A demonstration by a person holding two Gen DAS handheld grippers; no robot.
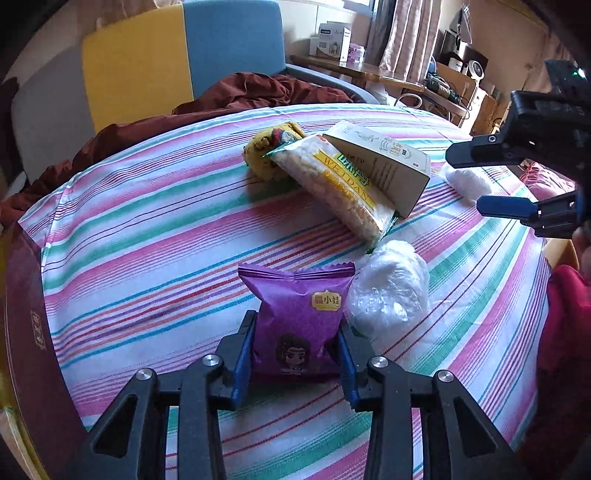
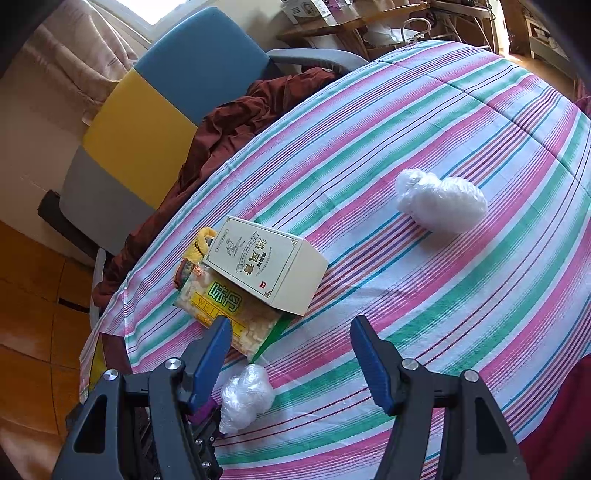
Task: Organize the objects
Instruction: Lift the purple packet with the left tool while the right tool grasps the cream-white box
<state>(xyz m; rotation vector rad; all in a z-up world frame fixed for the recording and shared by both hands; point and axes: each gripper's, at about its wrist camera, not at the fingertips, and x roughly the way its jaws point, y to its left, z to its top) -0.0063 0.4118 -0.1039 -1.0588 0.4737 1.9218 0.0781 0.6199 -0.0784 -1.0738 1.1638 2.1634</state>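
Striped cloth (image 1: 155,236) in pink, green and white over the tabletop. Behind it, an armchair (image 1: 184,55) in yellow, blue and grey, draped with rumpled maroon fabric (image 1: 258,92). Farther back, pale curtains (image 1: 406,33), a cluttered wooden shelf (image 1: 369,72), sunlight. Orange-brown floor (image 2: 33,295) below.

Box (image 2: 266,269) atop snack bag (image 2: 229,314); plastic bundle (image 2: 441,201) well apart on tablecloth (image 2: 424,314).

Bare striped cloth (image 2: 424,295) lies open between box (image 2: 273,269) and plastic bundle (image 2: 441,205).
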